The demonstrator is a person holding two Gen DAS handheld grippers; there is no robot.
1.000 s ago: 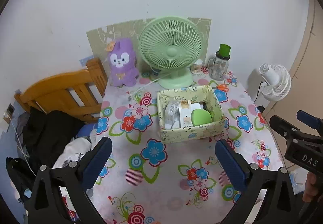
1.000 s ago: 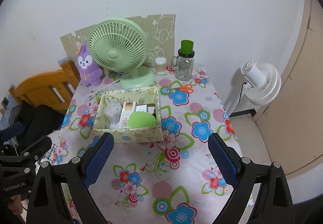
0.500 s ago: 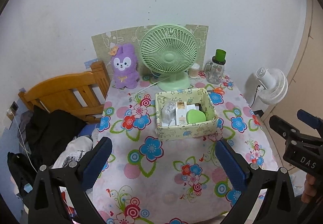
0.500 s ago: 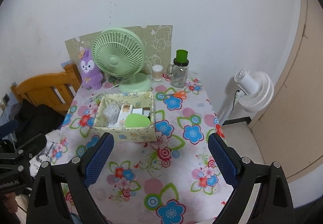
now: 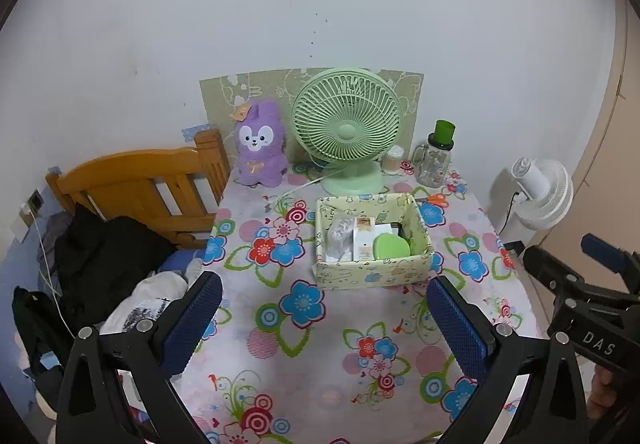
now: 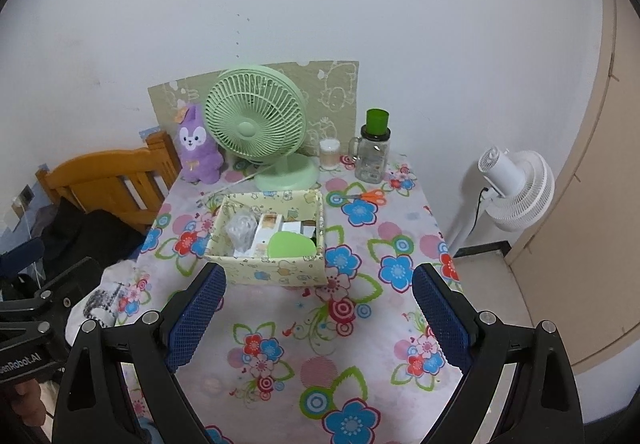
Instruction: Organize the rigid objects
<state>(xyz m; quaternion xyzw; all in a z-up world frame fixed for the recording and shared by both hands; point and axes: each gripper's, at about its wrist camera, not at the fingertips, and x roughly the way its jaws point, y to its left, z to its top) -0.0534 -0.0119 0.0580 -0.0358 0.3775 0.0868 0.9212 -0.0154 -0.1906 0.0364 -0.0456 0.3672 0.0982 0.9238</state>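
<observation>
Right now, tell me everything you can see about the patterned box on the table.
The box is open-topped, squarish, pale yellow-green with small cartoon prints, and looks like paper-covered card. It sits flat on the flowered tablecloth, in front of the green fan. Inside are a clear plastic bag, white cartons and a round green lid. Neither gripper touches it.
</observation>
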